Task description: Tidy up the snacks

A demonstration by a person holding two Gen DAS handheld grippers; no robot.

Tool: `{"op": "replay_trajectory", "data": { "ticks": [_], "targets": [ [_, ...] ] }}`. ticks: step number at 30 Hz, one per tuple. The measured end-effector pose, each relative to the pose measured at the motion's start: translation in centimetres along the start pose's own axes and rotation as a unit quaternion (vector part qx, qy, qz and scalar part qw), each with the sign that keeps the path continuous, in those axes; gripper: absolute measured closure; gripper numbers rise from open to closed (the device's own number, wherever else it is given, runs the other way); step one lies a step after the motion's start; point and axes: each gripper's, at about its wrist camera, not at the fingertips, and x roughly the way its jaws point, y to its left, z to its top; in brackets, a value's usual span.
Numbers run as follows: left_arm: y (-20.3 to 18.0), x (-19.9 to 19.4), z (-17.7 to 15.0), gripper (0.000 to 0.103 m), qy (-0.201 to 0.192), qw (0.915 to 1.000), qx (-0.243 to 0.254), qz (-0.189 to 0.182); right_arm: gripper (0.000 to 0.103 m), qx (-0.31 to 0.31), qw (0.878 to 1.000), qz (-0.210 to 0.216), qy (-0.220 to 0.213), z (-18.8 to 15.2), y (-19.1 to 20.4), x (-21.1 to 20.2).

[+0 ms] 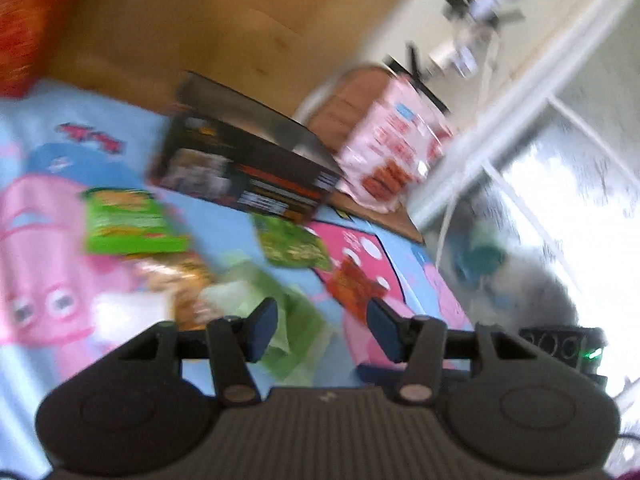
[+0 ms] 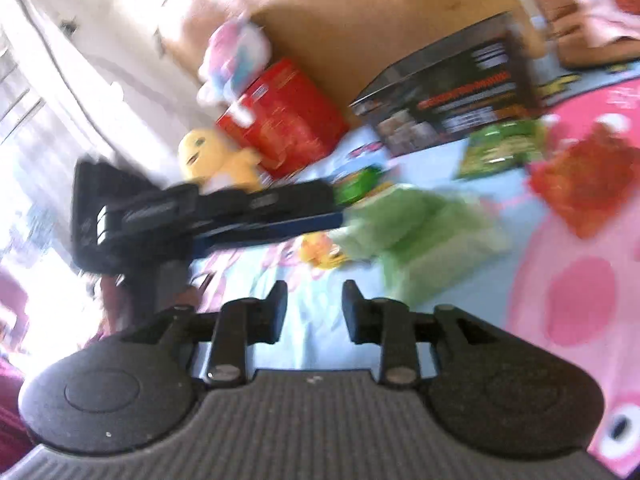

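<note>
Left tongs (image 1: 322, 330) gaping, empty; pale green packet (image 1: 280, 320) just ahead.

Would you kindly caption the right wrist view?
Open right gripper above cartoon blanket; left gripper reaches a pale green bag.

This is a home, likely a child's bedroom. A cartoon pig blanket (image 1: 48, 232) is spread under the left gripper (image 1: 322, 330). Ahead of the right gripper (image 2: 314, 308) lie plush toys (image 2: 216, 156), with a wooden floor (image 2: 360, 8) further ahead.
</note>
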Motion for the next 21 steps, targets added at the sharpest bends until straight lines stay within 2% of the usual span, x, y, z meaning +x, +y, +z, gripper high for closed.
{"op": "replay_trajectory", "data": {
  "ticks": [2, 4, 6, 8, 12, 15, 16, 19, 21],
  "targets": [
    [1.3, -1.7, -0.3, 0.052, -0.013, 0.9992, -0.038, 0.004, 0.063, 0.018, 0.999, -0.017, -0.032, 0.7, -0.8, -0.9],
    [2.2, -2.2, -0.5, 0.052, -0.019, 0.9972, -0.071, -0.008, 0.050, 0.033, 0.997, -0.036, -0.064, 1.8, -1.7, -1.3],
    [2.6, -2.1, -1.0, 0.050, -0.021, 0.9952, -0.094, -0.015, 0.050, 0.039, 0.996, -0.042, -0.073, 3.3, -2.7, -0.6],
    [2.9, -1.3, -1.5, 0.050, -0.019, 0.9928, -0.117, -0.010, 0.050, 0.046, 0.996, -0.050, -0.065, 5.1, -3.3, 1.2],
    [3.2, 0.2, -1.8, 0.050, -0.014, 0.9900, -0.140, 0.012, 0.051, 0.050, 0.997, -0.058, -0.014, 7.8, -4.5, 5.9],
    [3.7, 0.3, -2.1, 0.050, -0.007, 0.9894, -0.141, 0.035, 0.052, 0.061, 0.997, -0.037, 0.031, 7.2, -4.9, 7.5],
    [3.9, 0.1, -2.2, 0.050, -0.009, 0.9896, -0.139, 0.038, 0.052, 0.062, 0.997, -0.026, 0.032, 6.7, -4.5, 6.7],
    [4.7, -0.5, -2.5, 0.049, -0.010, 0.9893, -0.141, 0.036, 0.052, 0.048, 0.996, 0.060, 0.033, 4.7, -2.2, 4.4],
    [5.3, -0.8, -2.9, 0.049, -0.006, 0.9891, -0.145, 0.025, 0.051, 0.008, 0.997, 0.069, 0.027, 3.3, -0.6, 3.0]
  ]
}}
